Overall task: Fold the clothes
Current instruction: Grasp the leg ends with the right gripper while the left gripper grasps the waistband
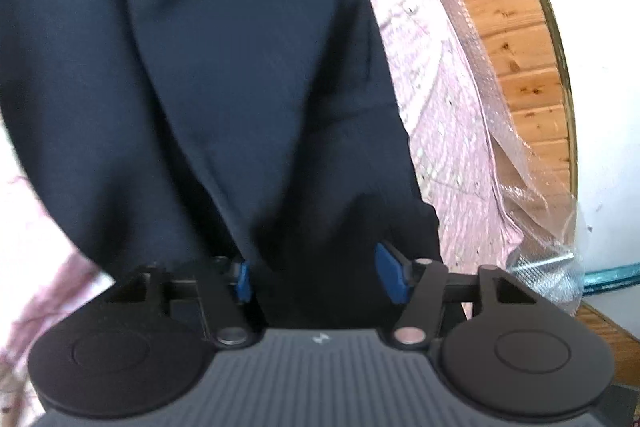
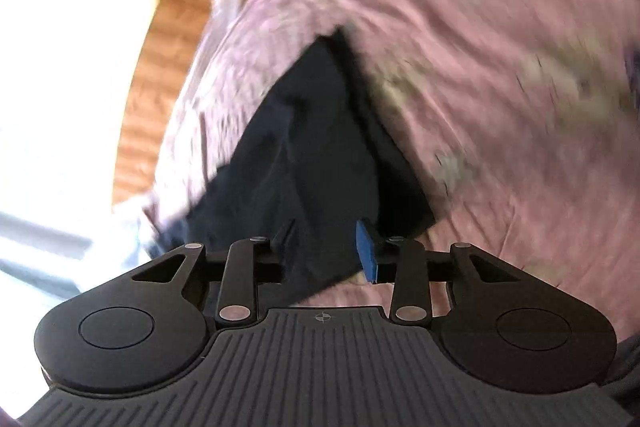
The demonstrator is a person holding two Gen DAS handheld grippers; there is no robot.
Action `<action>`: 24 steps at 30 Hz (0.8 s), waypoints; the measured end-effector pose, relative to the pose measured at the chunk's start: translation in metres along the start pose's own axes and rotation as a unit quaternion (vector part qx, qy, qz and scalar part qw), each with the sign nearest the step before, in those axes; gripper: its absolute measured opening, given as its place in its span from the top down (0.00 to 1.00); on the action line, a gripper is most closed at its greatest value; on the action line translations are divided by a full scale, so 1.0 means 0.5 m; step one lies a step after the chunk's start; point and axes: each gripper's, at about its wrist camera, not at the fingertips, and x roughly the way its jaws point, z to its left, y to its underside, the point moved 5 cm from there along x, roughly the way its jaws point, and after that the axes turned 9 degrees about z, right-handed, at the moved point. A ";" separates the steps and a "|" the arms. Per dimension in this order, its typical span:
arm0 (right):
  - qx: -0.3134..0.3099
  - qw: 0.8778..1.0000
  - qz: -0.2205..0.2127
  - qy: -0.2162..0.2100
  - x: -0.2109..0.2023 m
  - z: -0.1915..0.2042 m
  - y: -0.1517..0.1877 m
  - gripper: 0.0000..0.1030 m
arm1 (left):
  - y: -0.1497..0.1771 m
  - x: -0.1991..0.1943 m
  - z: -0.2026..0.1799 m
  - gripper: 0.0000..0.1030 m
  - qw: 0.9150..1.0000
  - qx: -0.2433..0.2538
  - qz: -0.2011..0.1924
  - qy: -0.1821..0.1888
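A dark navy garment (image 1: pixel 208 75) fills most of the left wrist view and hangs in folds. My left gripper (image 1: pixel 316 275) has its blue pads (image 1: pixel 390 275) spread wide, with the navy cloth lying between them. In the right wrist view a corner of the same navy garment (image 2: pixel 320 155) runs between the fingers of my right gripper (image 2: pixel 326 251). Its blue pad (image 2: pixel 366 251) stands apart from the cloth, so the jaws are open. The right view is blurred.
A pink patterned cloth (image 1: pixel 448 131) covers a round wooden table (image 1: pixel 516 39) with a gold rim; it also shows in the right wrist view (image 2: pixel 480 67). Clear plastic wrap (image 1: pixel 544 239) hangs at the table edge. White floor (image 1: pixel 608 107) lies beyond.
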 end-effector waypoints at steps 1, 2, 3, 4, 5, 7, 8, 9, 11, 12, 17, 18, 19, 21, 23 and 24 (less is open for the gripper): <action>0.031 0.999 -0.008 -0.004 0.002 -0.016 -0.003 0.64 | 0.000 0.006 -0.006 0.78 1.000 0.006 0.006 0.008; 0.062 0.998 -0.018 -0.011 0.003 -0.032 -0.003 0.64 | 0.001 0.011 -0.012 0.97 1.000 0.012 0.013 0.018; 0.092 0.995 -0.027 -0.021 0.002 -0.048 -0.001 0.64 | 0.004 0.013 -0.016 0.96 0.999 0.020 0.015 0.027; 0.117 0.992 -0.033 -0.030 0.001 -0.061 0.001 0.64 | 0.008 0.011 -0.017 0.96 0.999 0.024 0.013 0.034; 0.131 0.990 -0.036 -0.037 0.002 -0.068 0.004 0.64 | 0.011 0.007 -0.017 0.97 0.999 0.028 0.010 0.041; 0.145 0.988 -0.039 -0.039 0.004 -0.077 0.010 0.64 | 0.013 0.003 -0.011 0.97 0.998 0.020 0.009 0.052; 0.149 0.987 -0.040 -0.040 0.006 -0.079 0.012 0.63 | 0.013 0.003 -0.007 0.97 0.998 0.016 0.008 0.055; 0.155 0.986 -0.041 -0.041 0.010 -0.081 0.013 0.62 | 0.013 0.003 -0.002 0.97 0.998 0.012 0.008 0.056; 0.160 0.986 -0.032 -0.046 0.019 -0.078 0.012 0.58 | 0.012 0.006 0.008 0.97 0.998 0.003 0.008 0.060; 0.160 0.986 -0.022 -0.052 0.025 -0.072 0.012 0.57 | 0.012 0.008 0.011 0.97 0.998 0.000 0.008 0.062; 0.138 0.990 0.009 -0.032 0.060 -0.037 -0.004 0.66 | 0.008 0.004 0.015 0.97 0.997 0.000 0.008 0.082; 0.138 0.990 0.015 -0.020 0.067 -0.033 -0.008 0.67 | 0.007 0.001 0.015 0.97 0.996 0.001 0.007 0.086; 0.142 0.990 0.021 -0.012 0.072 -0.029 -0.011 0.67 | 0.002 -0.002 0.009 0.97 0.995 0.006 0.006 0.095; 0.127 0.992 0.025 -0.001 0.076 -0.004 -0.019 0.78 | -0.010 -0.010 -0.010 0.97 0.993 0.016 0.001 0.114; 0.089 0.996 0.021 0.012 0.075 0.036 -0.038 0.93 | -0.023 -0.020 -0.030 0.97 0.990 0.028 -0.005 0.136; 0.066 0.997 0.018 0.019 0.074 0.058 -0.050 0.94 | -0.031 -0.029 -0.044 0.97 0.988 0.035 -0.010 0.152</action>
